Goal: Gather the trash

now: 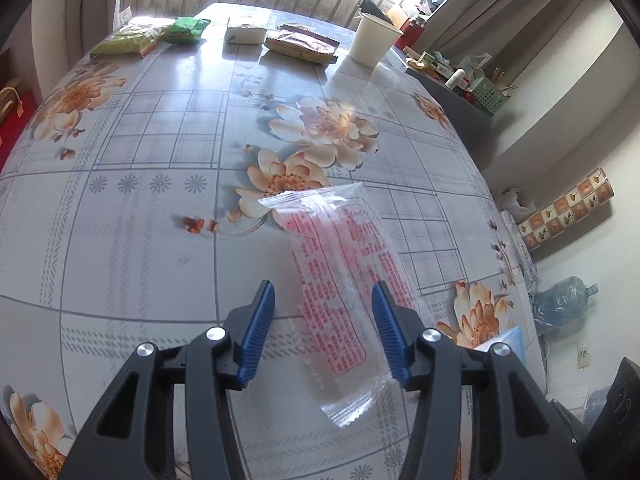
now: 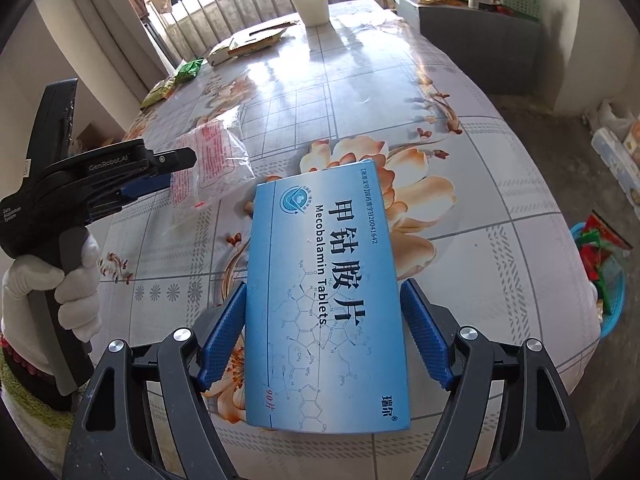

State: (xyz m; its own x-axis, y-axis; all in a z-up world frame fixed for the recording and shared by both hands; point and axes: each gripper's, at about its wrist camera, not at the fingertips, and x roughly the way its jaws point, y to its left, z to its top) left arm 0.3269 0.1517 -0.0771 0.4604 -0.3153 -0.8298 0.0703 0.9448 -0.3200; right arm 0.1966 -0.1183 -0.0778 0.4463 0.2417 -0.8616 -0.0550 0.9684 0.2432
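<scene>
Glossy floral oilcloth covers the table (image 1: 168,168). A crinkled clear plastic wrapper (image 1: 340,280) printed with red text lies between the ribbed blue pads of the left gripper (image 1: 323,300). Its jaws stand wide, apart from the film on both sides. In the right wrist view the wrapper (image 2: 212,160) looks lifted off the table at that gripper's tip (image 2: 176,172), though I cannot tell what bears it. A flat, smooth blue cardboard medicine box (image 2: 324,296) sits lengthwise between the right gripper (image 2: 323,300) pads, which flank its long edges; whether they press it is unclear. A white paper cup (image 1: 374,42) stands at the far end, and a blue basket (image 2: 604,280) of coloured scraps sits beyond the table's right edge.
</scene>
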